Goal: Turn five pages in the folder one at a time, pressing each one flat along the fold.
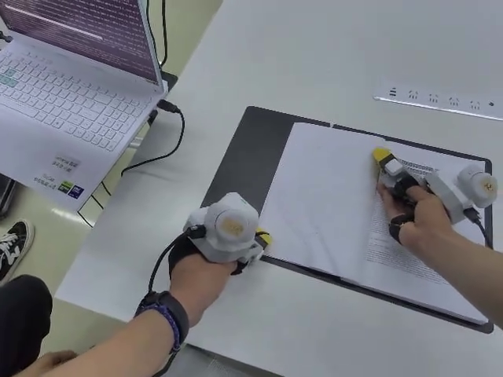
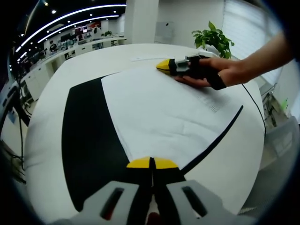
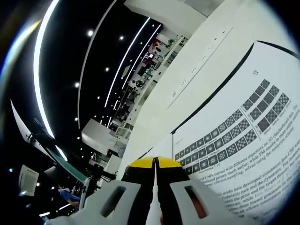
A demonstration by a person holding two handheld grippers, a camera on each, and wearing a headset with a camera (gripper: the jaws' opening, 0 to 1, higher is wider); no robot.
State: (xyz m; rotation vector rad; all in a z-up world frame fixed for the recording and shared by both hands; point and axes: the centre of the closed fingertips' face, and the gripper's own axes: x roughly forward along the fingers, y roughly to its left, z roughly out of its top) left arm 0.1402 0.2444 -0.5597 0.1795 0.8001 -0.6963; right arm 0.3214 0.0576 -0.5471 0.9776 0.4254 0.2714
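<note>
Your right gripper point(image 1: 381, 155) has its jaws closed on nothing. Its yellow tips are down on the folder point(image 1: 251, 149), at the far end of its fold, where the printed page point(image 1: 389, 255) begins. That reads as the pressing step, since closed jaws give you one blunt point to run along the crease.

Your left gripper point(image 1: 263, 238) is closed and empty too. Its tips sit at the folder's near edge, where the blank page point(image 1: 322, 196) meets the black cover. It is probably there to pin that sheet so it cannot spring back.

The folder lies open and flat on the table point(image 1: 314, 47), with a laptop point(image 1: 71, 94) well off its left side. How many pages you have turned cannot be told from here.
</note>
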